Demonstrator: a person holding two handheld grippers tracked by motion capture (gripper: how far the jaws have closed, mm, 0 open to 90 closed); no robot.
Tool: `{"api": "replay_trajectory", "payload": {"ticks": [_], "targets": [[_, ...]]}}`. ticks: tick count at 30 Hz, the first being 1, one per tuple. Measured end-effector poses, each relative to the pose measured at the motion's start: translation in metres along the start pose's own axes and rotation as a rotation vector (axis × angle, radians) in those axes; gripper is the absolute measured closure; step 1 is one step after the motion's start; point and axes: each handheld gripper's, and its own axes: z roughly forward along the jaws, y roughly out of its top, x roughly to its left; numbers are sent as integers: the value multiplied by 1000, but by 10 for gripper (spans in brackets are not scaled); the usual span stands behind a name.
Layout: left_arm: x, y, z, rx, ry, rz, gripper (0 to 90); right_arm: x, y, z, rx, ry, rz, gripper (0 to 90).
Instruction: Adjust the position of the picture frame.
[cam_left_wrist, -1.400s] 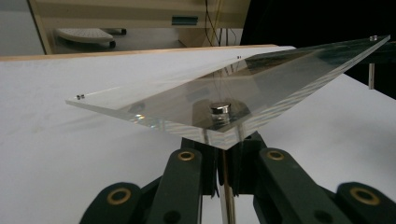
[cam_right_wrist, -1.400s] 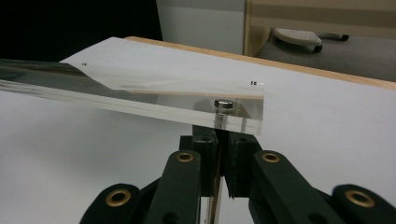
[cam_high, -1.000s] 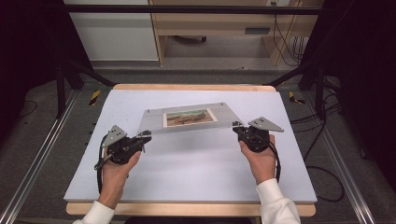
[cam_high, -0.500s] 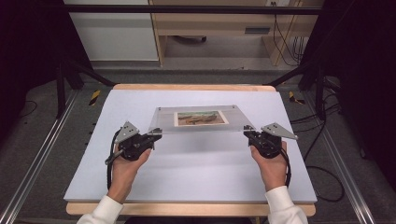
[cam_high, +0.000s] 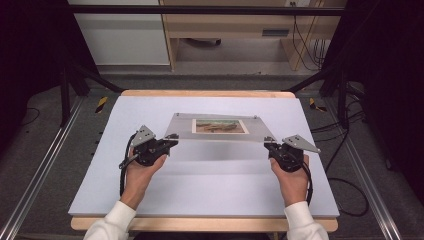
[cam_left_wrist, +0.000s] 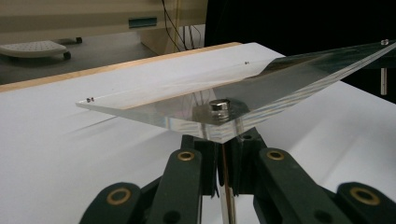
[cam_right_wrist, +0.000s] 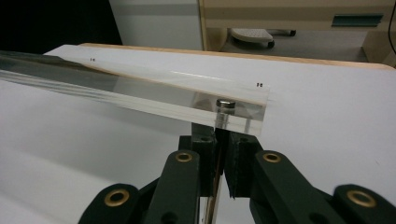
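Note:
A clear acrylic frame panel (cam_high: 181, 128) with a small landscape picture (cam_high: 219, 126) at its centre hangs above the white table (cam_high: 210, 185). My left gripper (cam_high: 171, 138) is shut on its near left corner, my right gripper (cam_high: 270, 142) on its near right corner. In the left gripper view, the jaws of the left gripper (cam_left_wrist: 223, 142) pinch the panel's edge (cam_left_wrist: 154, 122) just below a metal corner bolt (cam_left_wrist: 219, 106). The right gripper view has the right gripper (cam_right_wrist: 222, 140) clamped under a similar bolt (cam_right_wrist: 225, 103). The panel (cam_right_wrist: 140, 100) tilts, its far edge lower.
The white board lies on a wooden tabletop (cam_high: 205, 93). Metal rails (cam_high: 45, 165) run along both sides. Beyond the table stand a white cabinet (cam_high: 120, 35) and a wooden desk (cam_high: 235, 25); cables (cam_high: 345, 180) trail on the floor at right.
Both hands and the panel have shifted to the right over the table. The grip on both corners has stayed the same.

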Motion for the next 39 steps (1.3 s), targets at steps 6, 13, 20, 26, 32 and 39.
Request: {"api": "replay_trajectory", "payload": {"ticks": [6,13,20,26,32,39], "targets": [[4,-5,8,10,-10,-2,823,-2,-6,2,8,-13,9,837],[5,-10,13,12,-12,-8,822,-3,-10,2,12,-19,14,837],[5,-13,14,10,-13,-14,822,-3,-11,0,17,-19,14,838],[5,-17,14,13,-8,-15,822,-2,-13,0,17,-16,16,839],[5,-21,13,28,7,-17,822,0,-16,-1,18,-10,14,839],[2,-26,11,70,24,-4,822,2,-23,-2,38,-3,13,841]]}}
